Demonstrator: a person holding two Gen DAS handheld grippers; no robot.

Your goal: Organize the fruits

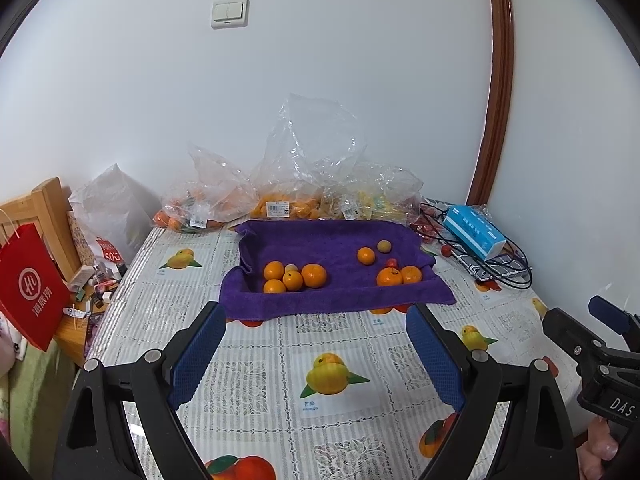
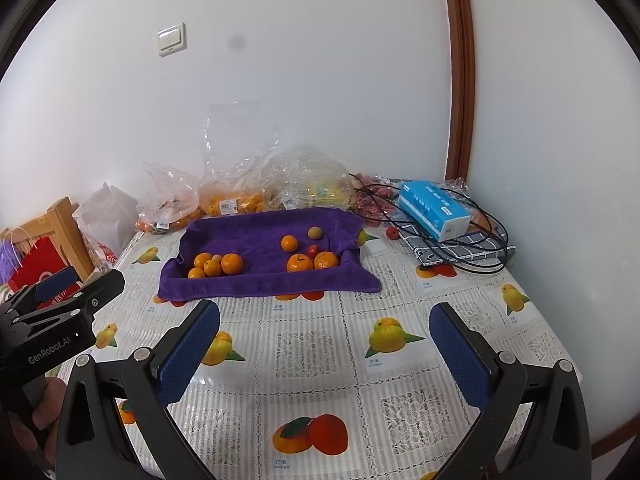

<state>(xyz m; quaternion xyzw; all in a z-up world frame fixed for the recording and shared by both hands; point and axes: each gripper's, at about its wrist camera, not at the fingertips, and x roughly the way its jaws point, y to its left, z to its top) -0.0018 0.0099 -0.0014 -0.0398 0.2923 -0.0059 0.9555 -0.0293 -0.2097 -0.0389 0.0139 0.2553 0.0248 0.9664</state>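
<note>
Both claws, left claw (image 1: 316, 354) and right claw (image 2: 325, 354), spread apart above the tablecloth (image 2: 308, 364), short of the oranges (image 1: 294, 276).

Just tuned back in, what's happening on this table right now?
Both grippers, left gripper and right gripper, hover open and empty over the tablecloth, short of the purple towel. Oranges and smaller fruits lie in two loose clusters on it. Bagged fruit sits behind, untouched.

Two wide-open blue-padded gripper fingers (image 2: 192, 354) hover over a fruit-print tablecloth (image 2: 312, 344), facing oranges (image 2: 218, 264) clustered on a purple towel (image 2: 256, 240) by plastic bags (image 2: 240, 184).
</note>
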